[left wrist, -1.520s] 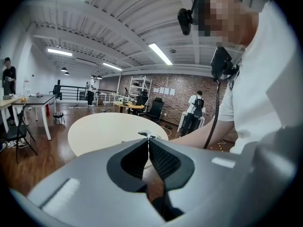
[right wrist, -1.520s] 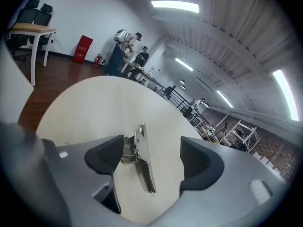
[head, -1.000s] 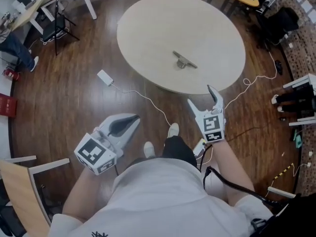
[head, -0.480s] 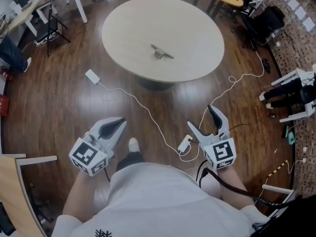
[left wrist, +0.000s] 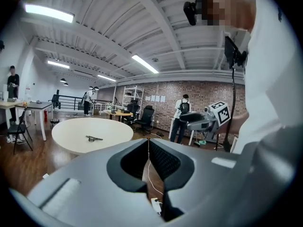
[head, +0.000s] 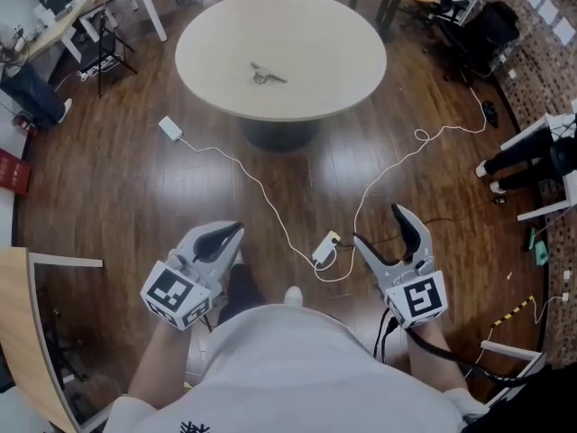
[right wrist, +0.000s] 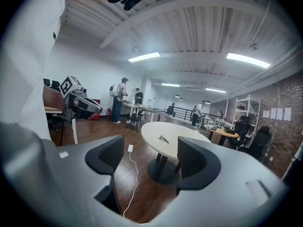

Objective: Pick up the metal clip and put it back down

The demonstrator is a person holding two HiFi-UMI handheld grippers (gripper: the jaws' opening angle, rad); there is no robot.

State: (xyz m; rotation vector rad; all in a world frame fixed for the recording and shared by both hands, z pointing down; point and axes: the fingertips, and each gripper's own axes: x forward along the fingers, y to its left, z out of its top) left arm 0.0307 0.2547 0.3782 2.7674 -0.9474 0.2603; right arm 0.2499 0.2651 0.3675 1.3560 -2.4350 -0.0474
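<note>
On the round table (head: pixel 343 25) at the top of the head view lies the metal clip (head: pixel 268 76), flat, left of centre, nothing touching it. Both grippers hang low in that view, close to the person's body and well apart from the table, over the wood floor (head: pixel 135 197). The left gripper (head: pixel 230 233) points up toward the table. Its own view shows the jaws pressed together tip to tip with nothing between them, and the clip (left wrist: pixel 94 138) lies far off on the table to the left of the jaws. The right gripper (head: pixel 380 225) has its jaws spread wide and empty. Its own view frames the distant table and clip (right wrist: pixel 164 139) in the gap between them. Only the head view shows the white cable (head: pixel 261 183) running across the floor from a charger block (head: pixel 169 127) to a plug (head: pixel 325 248) between the grippers, plus a wooden chair (head: pixel 27 332) at lower left. Only the gripper views show the ceiling lights (left wrist: pixel 146 64), a brick wall (left wrist: pixel 208 96) and standing people (left wrist: pixel 182 115) at the back. Each gripper view also catches the other gripper off to one side, marker cube visible.
</note>
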